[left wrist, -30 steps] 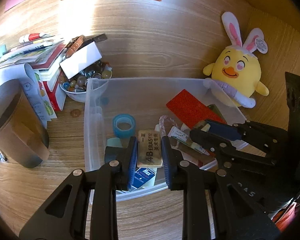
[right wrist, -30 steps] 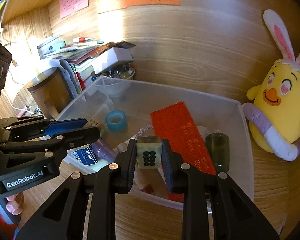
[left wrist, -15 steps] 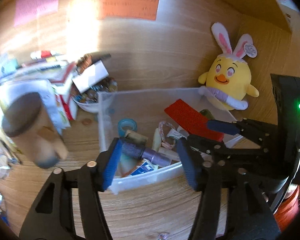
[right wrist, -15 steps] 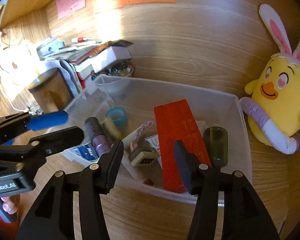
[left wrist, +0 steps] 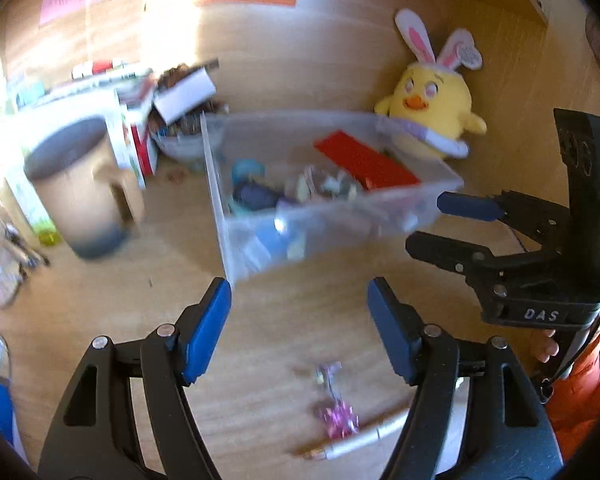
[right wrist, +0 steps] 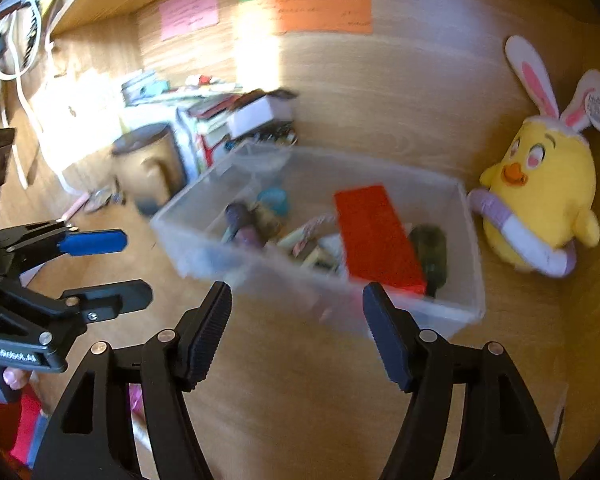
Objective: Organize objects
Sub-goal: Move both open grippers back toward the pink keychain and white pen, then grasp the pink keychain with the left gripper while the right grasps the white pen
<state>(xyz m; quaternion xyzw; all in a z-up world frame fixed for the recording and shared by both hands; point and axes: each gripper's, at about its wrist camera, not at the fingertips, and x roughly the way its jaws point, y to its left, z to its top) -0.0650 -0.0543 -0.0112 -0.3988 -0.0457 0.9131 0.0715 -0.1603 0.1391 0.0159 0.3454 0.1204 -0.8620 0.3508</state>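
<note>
A clear plastic bin (left wrist: 380,208) (right wrist: 204,216) stands on the wooden desk and holds several small items, among them a red flat box (left wrist: 364,162) (right wrist: 376,240), a blue tape roll (left wrist: 246,168) and a dark green cylinder (right wrist: 432,248). My left gripper (left wrist: 299,328) is open and empty, back from the bin's near wall. My right gripper (right wrist: 297,328) is open and empty, also in front of the bin. Each gripper shows in the other's view, the right one (left wrist: 452,224) and the left one (right wrist: 112,268). A pink trinket (left wrist: 336,416) and a pen (left wrist: 360,440) lie on the desk below the left gripper.
A yellow bunny-eared plush (left wrist: 432,108) (right wrist: 536,200) sits right of the bin. A brown lidded mug (left wrist: 80,188) (right wrist: 148,164), stacked books and a white box (left wrist: 184,92) stand left of it. Coloured notes (right wrist: 320,12) hang on the back wall.
Both grippers let go of their items, an eraser and a mahjong tile, into the bin, opened wide, and pulled back and up away from the bin.
</note>
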